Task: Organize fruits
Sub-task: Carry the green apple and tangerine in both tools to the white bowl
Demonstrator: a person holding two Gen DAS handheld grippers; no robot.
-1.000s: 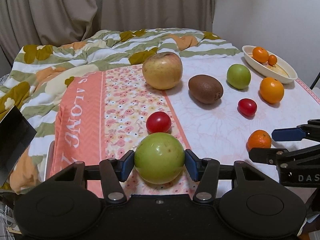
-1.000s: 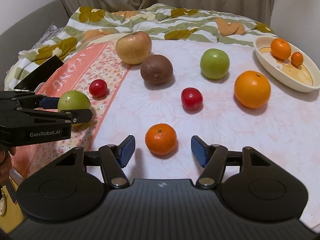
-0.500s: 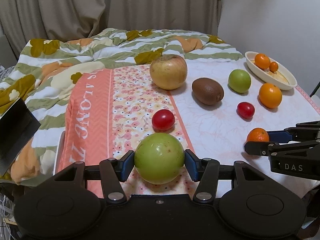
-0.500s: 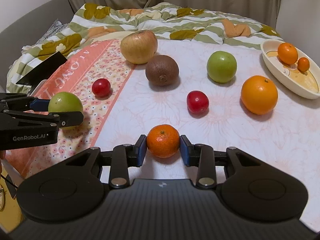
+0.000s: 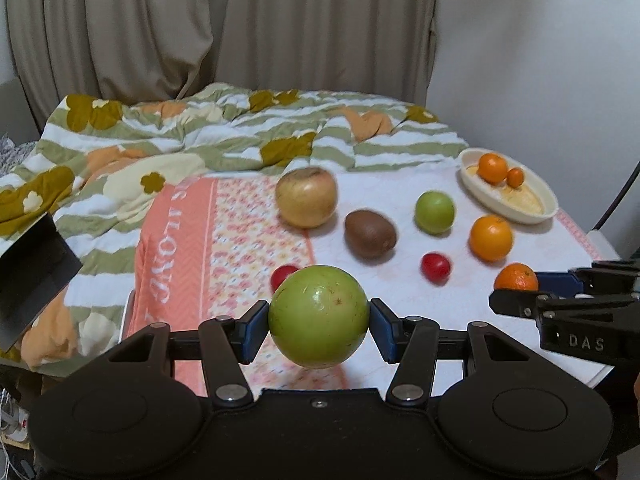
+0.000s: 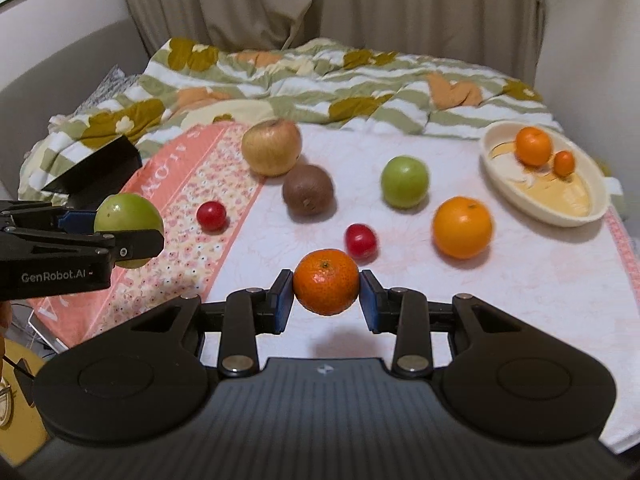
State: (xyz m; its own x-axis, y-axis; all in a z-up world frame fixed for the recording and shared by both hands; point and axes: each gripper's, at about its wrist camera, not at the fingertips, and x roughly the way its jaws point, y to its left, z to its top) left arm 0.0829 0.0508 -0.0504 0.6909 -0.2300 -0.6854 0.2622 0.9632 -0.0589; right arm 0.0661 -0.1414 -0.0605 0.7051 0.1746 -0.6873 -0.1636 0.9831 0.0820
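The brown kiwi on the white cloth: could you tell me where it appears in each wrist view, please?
Left wrist view: the kiwi lies right of centre, just right of the yellow apple.
Right wrist view: the kiwi lies near centre, again lower right of the yellow apple.
Shared landmark: the cream oval dish at the right.

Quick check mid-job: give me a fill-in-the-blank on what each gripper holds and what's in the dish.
1. The left gripper is shut on a ____ apple.
2. The right gripper grips a ____.
3. The cream dish contains ____ orange fruits.

Missing words: green; mandarin; two
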